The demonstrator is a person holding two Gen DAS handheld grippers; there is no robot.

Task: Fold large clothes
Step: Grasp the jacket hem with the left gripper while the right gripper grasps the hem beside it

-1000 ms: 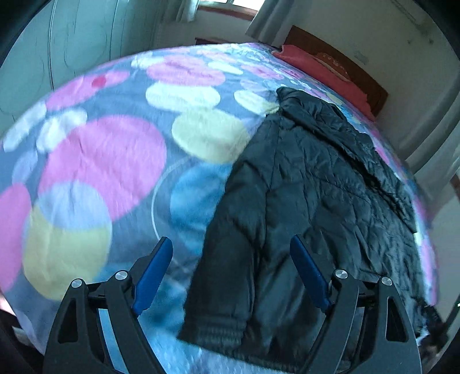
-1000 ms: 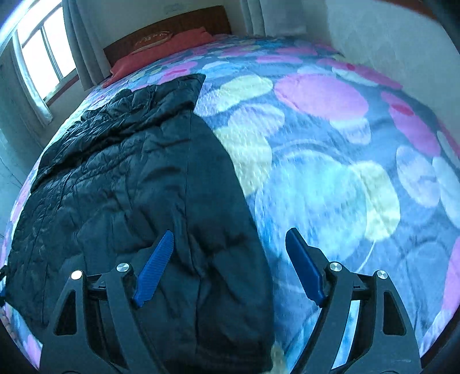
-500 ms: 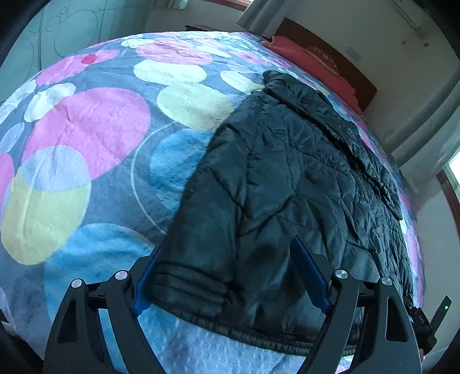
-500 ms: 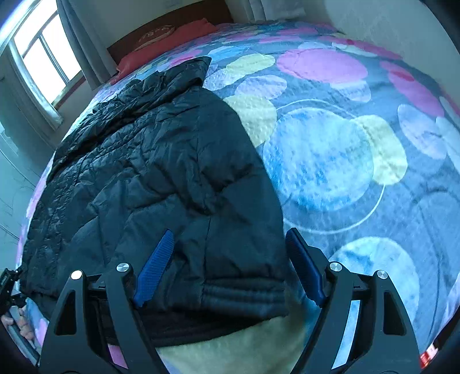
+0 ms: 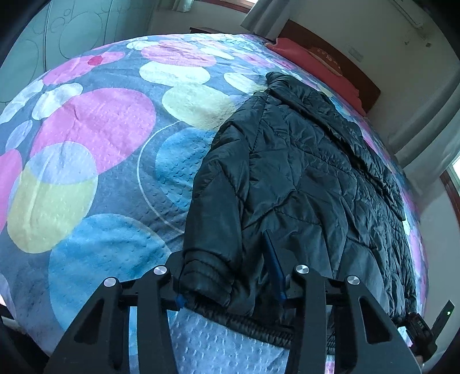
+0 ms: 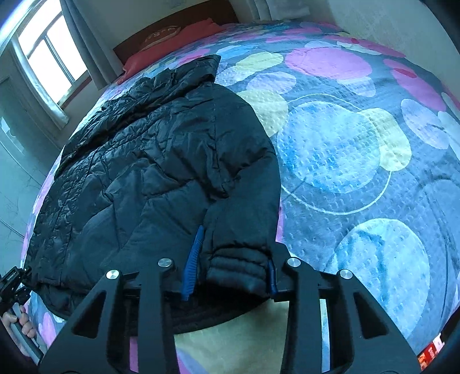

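Both claws have just closed, the left claw (image 5: 228, 276) and the right claw (image 6: 230, 266) each pinching a near cuff of the black padded jacket (image 5: 310, 184) lying on the spotted bedspread (image 5: 95, 161).

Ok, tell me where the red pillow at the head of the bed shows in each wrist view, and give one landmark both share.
Left wrist view: red pillow at upper right, beyond the collar of the black quilted jacket.
Right wrist view: red pillow at upper left, beside the window.
Shared landmark: the brown wooden headboard behind the pillow.
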